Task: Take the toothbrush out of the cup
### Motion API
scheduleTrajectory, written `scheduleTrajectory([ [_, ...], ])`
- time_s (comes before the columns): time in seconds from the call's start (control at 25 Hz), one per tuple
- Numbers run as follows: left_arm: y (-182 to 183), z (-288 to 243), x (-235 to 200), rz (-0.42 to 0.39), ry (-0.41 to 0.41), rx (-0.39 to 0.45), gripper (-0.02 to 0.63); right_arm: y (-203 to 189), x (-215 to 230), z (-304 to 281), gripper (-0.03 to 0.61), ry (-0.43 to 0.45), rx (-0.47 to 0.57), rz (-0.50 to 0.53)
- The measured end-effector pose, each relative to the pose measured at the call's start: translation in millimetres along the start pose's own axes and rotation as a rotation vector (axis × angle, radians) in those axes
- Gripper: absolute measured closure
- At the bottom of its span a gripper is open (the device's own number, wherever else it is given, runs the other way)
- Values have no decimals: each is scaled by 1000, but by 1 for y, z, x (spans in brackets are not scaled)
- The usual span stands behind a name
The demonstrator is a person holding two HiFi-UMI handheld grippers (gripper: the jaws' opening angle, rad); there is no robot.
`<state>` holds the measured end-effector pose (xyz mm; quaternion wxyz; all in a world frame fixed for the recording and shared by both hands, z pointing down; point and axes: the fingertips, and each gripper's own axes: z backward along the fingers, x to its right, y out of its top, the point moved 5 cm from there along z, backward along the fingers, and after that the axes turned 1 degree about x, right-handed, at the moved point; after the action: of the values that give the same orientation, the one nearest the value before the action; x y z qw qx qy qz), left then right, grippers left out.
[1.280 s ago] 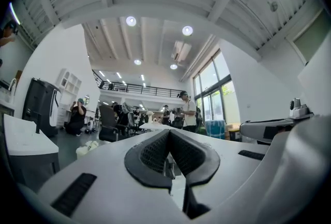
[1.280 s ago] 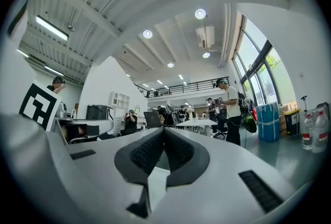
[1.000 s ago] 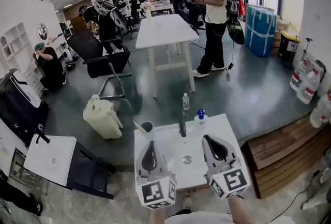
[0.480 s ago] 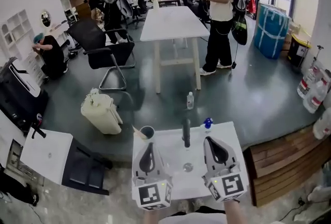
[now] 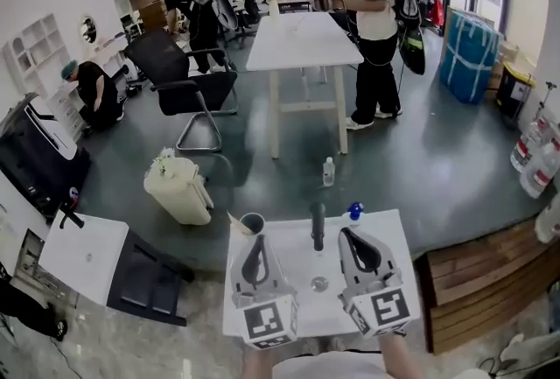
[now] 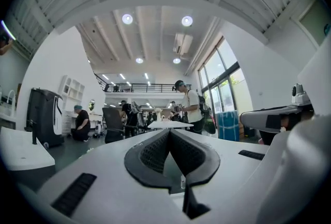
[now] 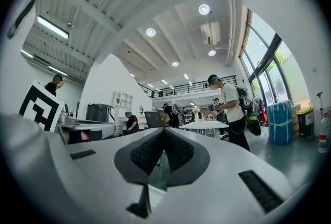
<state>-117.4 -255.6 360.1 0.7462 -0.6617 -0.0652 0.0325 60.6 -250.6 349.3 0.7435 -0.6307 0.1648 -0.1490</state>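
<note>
Hidden and unclear
The toothbrush is hidden at its lower end inside the cup; a small round object, perhaps a cap, cannot be identified.

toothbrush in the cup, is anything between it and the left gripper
Nothing visible does. The pale toothbrush leans in the grey round cup at the white table's far left corner, just beyond the shut left gripper. The dark upright post and blue-capped bottle stand off to the right.
</note>
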Motion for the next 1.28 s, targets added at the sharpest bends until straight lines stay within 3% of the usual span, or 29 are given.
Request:
scheduleTrajectory([
  [0.4,1,-12,-25,-2,77,5,597,-6,0,-11,568,16,4,-50],
  [0.44,0,-16,-28,-6,77,-10,597,-7,0,-12,568,18,2,-55],
  [0.64,-25,-31,-54,46,107,-105,466,-10,-5,-17,568,30,-2,-65],
  [0.84,-70,-57,-80,226,154,-198,365,-8,-6,-19,568,34,-6,-62],
  [0.92,-91,-67,-90,263,198,-237,359,-8,-5,-18,568,32,-10,-56],
  [1.04,-122,-77,-99,252,261,-305,370,-11,-2,-15,568,24,-22,-50],
  [1.28,-170,-96,-105,288,268,-443,394,-14,3,-8,568,8,-46,-27],
])
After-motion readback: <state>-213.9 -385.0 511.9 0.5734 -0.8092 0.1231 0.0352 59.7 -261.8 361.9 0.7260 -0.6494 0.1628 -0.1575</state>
